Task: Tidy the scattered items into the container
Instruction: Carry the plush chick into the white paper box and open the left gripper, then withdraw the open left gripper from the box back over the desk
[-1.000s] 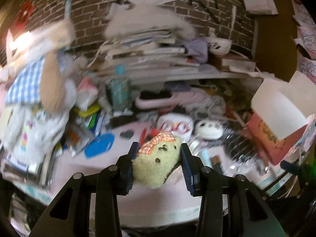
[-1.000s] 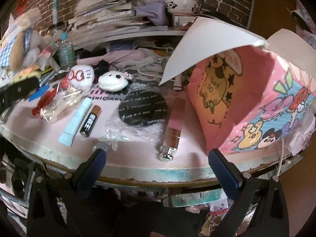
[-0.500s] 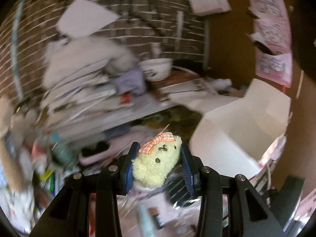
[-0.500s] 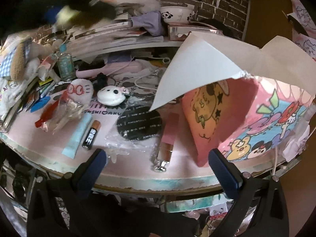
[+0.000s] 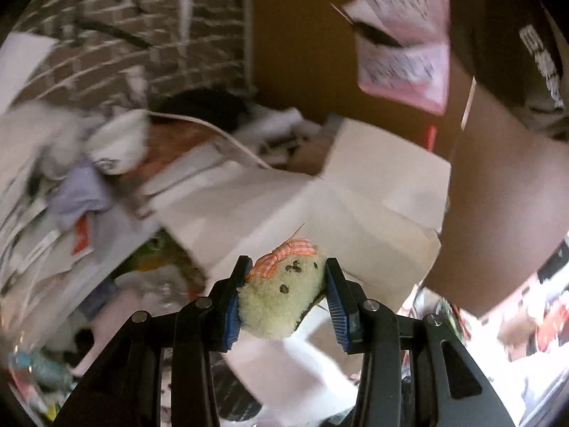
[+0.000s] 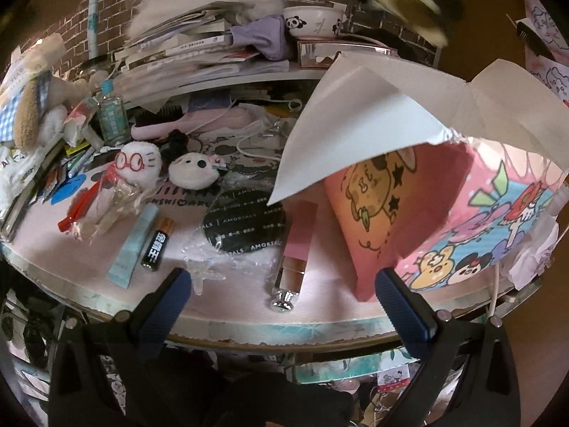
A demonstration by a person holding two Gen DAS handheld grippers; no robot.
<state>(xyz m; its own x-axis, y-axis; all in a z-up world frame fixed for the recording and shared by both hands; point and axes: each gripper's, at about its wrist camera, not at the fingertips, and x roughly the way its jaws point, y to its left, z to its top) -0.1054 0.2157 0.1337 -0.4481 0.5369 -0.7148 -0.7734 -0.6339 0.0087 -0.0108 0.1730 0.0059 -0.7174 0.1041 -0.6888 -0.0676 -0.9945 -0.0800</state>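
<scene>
Above the white inner flaps of the pink cartoon-printed box [image 6: 462,213], the left gripper [image 5: 284,299] clenches a fuzzy yellow plush [image 5: 281,299] with an orange gingham bow. At six o'clock, the right gripper [image 6: 284,295] gapes wide over the table [image 6: 249,320], grasping nothing.

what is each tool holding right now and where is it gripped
The left tool pinches the yellow plush toy by its two sides. The right tool is open, holding nothing.
</scene>
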